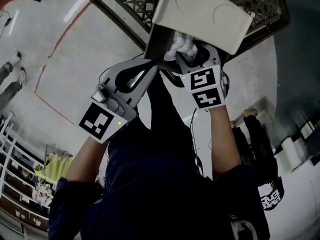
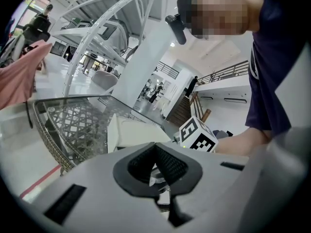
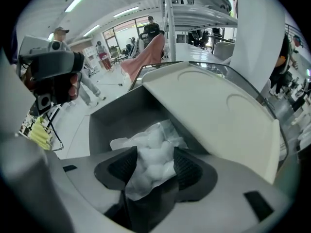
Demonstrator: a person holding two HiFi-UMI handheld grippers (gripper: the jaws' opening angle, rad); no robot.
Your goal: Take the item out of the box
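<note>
**A:** Inside the open box [image 3: 114,115], where is the item?

**B:** The white bag of cotton balls [image 3: 154,152] sits between the spread jaws of the right hand-held gripper [image 3: 154,168]. Its long axis runs 6 to 12 o'clock along them, and the pads flank it without squeezing.

**A:** And the other?

**B:** The left hand-held gripper [image 1: 152,70] is at the bag's 8 o'clock, by the box's lower edge, jaws pressed together. The right is nearer, its forearm [image 1: 220,134] reaching straight toward 12, so closing there looks like the next call.
</note>
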